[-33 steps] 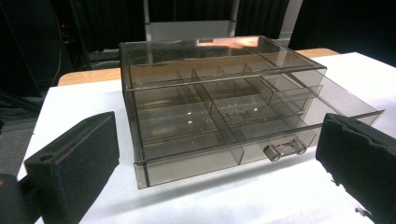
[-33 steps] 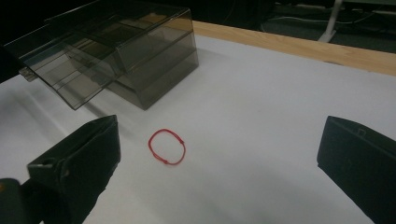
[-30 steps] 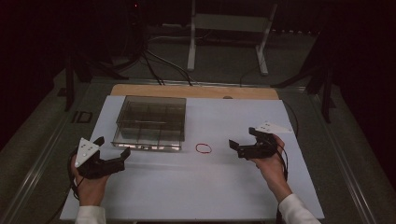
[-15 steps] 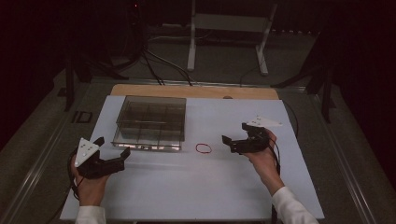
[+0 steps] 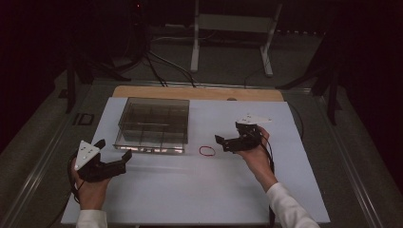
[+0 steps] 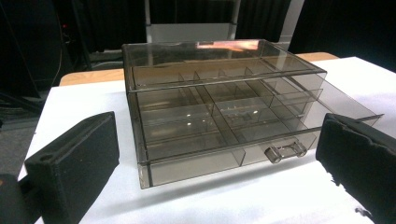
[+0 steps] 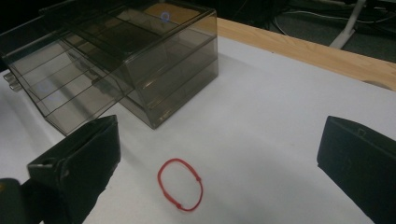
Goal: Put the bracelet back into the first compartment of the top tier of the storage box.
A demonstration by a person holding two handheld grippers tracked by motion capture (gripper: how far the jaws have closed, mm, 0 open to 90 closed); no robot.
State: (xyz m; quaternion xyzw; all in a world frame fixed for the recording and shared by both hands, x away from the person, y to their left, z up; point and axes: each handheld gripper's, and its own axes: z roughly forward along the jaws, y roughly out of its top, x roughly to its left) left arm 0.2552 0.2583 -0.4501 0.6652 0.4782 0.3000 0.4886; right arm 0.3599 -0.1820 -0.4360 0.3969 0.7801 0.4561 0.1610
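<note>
R gripper [image 5: 222,141]: jaws spread wide, nothing between them, held just above the sheet [image 5: 285,190]. Band [image 5: 206,151] (red loop) lies flat on the sheet directly ahead of the R jaw tips, just beside them in the high view, not touching. In the right gripper view the band [image 7: 180,184] sits between and slightly fwd of the two jaws, nearer the left-hand jaw; loop shape oval, small knot on its rim.

Box [image 5: 153,125] (clear, smoke-tinted, w/ dividers) stands beyond the band, fwd-left of the R gripper, apart from it. Drawer [image 7: 60,88] is part-way out.

L gripper [image 5: 114,156]: jaws spread wide, holding nothing. Box front is straight ahead of it, near, no contact. In the left gripper view the drawer handle [image 6: 285,151] sits fwd of the right-hand jaw, drawer compartments visible thru the clear wall.

Both grippers well apart, box front and band between them.
</note>
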